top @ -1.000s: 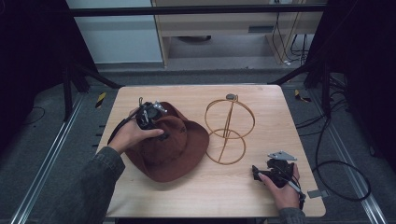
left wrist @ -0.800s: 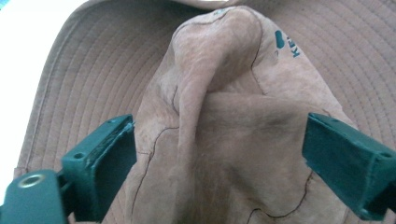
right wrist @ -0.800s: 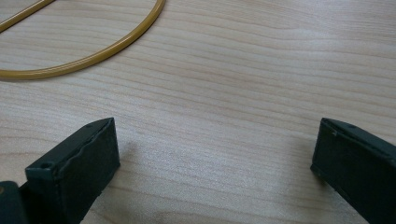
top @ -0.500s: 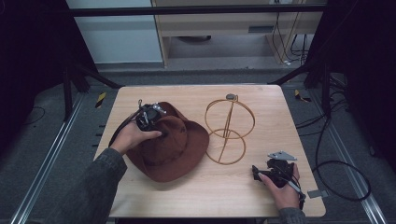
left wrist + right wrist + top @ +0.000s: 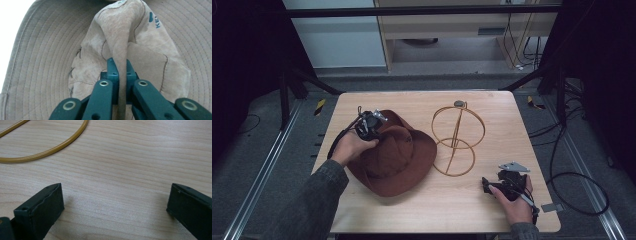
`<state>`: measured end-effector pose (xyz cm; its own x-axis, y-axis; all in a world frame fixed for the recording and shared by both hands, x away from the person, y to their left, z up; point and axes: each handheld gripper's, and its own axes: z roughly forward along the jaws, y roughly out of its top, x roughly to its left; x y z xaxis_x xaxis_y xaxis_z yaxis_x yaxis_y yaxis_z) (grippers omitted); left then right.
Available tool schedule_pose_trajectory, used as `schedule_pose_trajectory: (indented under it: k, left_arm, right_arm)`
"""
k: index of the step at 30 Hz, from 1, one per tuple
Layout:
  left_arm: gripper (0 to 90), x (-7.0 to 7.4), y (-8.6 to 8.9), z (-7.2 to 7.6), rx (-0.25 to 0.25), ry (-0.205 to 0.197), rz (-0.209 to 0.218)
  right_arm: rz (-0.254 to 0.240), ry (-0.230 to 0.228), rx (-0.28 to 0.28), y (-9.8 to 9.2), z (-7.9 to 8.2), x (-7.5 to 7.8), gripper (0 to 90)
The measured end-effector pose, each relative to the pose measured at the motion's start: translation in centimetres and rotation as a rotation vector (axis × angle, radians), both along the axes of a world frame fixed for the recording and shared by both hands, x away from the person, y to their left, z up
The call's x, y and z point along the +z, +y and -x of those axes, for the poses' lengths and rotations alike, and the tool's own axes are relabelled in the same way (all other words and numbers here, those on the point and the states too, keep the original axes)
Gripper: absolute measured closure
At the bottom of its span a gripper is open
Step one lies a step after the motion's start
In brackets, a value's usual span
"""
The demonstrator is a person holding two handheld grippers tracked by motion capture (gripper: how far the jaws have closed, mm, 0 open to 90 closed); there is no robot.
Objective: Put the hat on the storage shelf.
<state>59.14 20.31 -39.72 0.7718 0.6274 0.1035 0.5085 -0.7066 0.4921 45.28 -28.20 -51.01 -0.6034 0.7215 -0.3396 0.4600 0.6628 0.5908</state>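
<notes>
My left hand hides my left gripper's tips; its jaws pinch a crown fold of the brown hat (table's left half). My right gripper rests gaping, empty, beside the wire stand.

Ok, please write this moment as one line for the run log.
left gripper: shut on hat crown | right gripper: open, near table | wire stand: upright, bare
</notes>
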Motion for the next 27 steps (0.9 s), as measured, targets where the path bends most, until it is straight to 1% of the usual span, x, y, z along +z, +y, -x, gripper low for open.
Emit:
schedule_pose_trajectory:
  k: [4, 6, 8, 9, 10, 11, 12, 14, 17, 18, 19, 20, 22, 23, 24, 25, 26, 27]
  left_arm:
    - [88.6, 0.5, 0.4, 0.4, -0.003, -0.014, 0.005]
    - [88.7, 1.2, 0.9, 1.1, -0.011, -0.028, 0.030]
    - [88.6, 1.7, 1.3, 1.6, -0.012, -0.047, 0.042]
    - [88.6, 2.0, 1.5, 1.8, -0.016, -0.052, 0.047]
    - [88.7, 2.0, 1.5, 1.8, -0.016, -0.052, 0.047]
    - [88.7, 2.3, 1.8, 2.3, -0.016, -0.060, 0.060]
    - [88.6, 2.9, 2.2, 2.9, -0.019, -0.075, 0.066]
    - [88.7, 3.5, 2.7, 3.5, -0.024, -0.092, 0.074]
    - [88.7, 4.3, 3.4, 4.4, -0.024, -0.110, 0.103]
    - [88.6, 4.7, 3.6, 4.6, -0.029, -0.110, 0.106]
    - [88.7, 5.2, 3.8, 4.8, -0.040, -0.120, 0.103]
    - [88.7, 5.7, 4.1, 5.1, -0.039, -0.133, 0.119]
    - [88.7, 6.6, 4.8, 5.7, -0.039, -0.145, 0.165]
    - [88.7, 7.0, 5.2, 6.0, -0.040, -0.147, 0.178]
    - [88.7, 7.0, 5.2, 6.0, -0.040, -0.147, 0.178]
    - [88.7, 7.7, 5.8, 6.7, -0.050, -0.159, 0.189]
    - [88.7, 8.0, 6.2, 7.0, -0.050, -0.162, 0.193]
    - [88.7, 8.0, 6.2, 7.0, -0.050, -0.162, 0.193]
  right_arm:
    - [0.000, 0.000, 0.001, 0.0, 0.0, 0.0, 0.8]
    - [-0.001, 0.000, 0.001, 0.0, 0.0, 0.0, 0.7]
    - [-0.001, 0.000, 0.001, 0.0, 0.0, 0.0, 0.6]
    - [0.000, -0.001, 0.002, 0.0, 0.0, 0.0, 0.6]
    - [0.000, -0.001, 0.002, 0.0, 0.0, 0.0, 0.6]
    - [-0.001, 0.000, 0.002, 0.0, 0.0, 0.0, 0.6]
    - [0.000, 0.000, 0.002, 0.0, 0.0, 0.0, 0.6]
    - [0.000, -0.001, 0.002, 0.0, 0.0, 0.0, 0.5]
    - [0.000, 0.000, 0.002, 0.0, 0.0, 0.0, 0.5]
    - [0.000, 0.000, 0.002, 0.0, 0.0, 0.0, 0.5]
    - [0.001, 0.000, 0.002, 0.0, 0.0, 0.0, 0.4]
    - [0.003, -0.002, 0.000, 0.0, -0.1, 0.0, 0.4]
    - [0.002, 0.000, -0.004, 0.0, 0.0, 0.0, 0.4]
    - [0.003, 0.000, -0.004, 0.0, -0.1, 0.0, 0.5]
    - [0.003, 0.000, -0.004, 0.0, -0.1, 0.0, 0.5]
    - [0.006, 0.000, -0.005, 0.0, -0.1, 0.0, 0.5]
    - [0.006, 0.000, -0.005, 0.0, -0.1, 0.0, 0.4]
    - [0.006, 0.000, -0.005, 0.0, -0.1, 0.0, 0.4]
